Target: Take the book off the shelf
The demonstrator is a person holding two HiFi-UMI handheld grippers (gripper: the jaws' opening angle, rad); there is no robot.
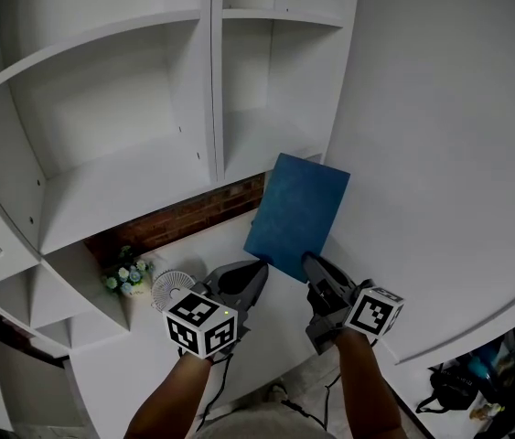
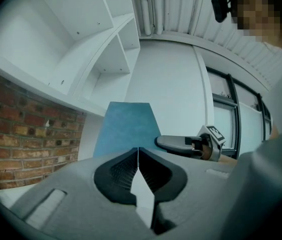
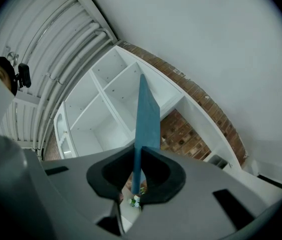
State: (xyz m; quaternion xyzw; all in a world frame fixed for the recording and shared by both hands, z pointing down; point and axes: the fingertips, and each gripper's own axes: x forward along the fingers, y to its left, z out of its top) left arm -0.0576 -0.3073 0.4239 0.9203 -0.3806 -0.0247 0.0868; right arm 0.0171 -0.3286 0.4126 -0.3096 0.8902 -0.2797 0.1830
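Note:
A thin blue book (image 1: pixel 296 216) hangs in the air in front of the white shelf unit (image 1: pixel 129 181), clear of its compartments. My right gripper (image 1: pixel 310 262) is shut on the book's lower right edge; in the right gripper view the book (image 3: pixel 146 119) stands edge-on between the pads. My left gripper (image 1: pixel 259 268) sits just left of the book's bottom corner, shut with nothing in it. In the left gripper view the book (image 2: pixel 125 129) shows flat beyond the closed jaws, and the right gripper (image 2: pixel 160 142) reaches in from the right.
The shelf compartments in view hold nothing. A brick wall strip (image 1: pixel 188 216) runs under the shelves. A small pot of flowers (image 1: pixel 126 277) and a small white fan (image 1: pixel 173 288) sit on the lower ledge. A plain white wall (image 1: pixel 449 135) fills the right.

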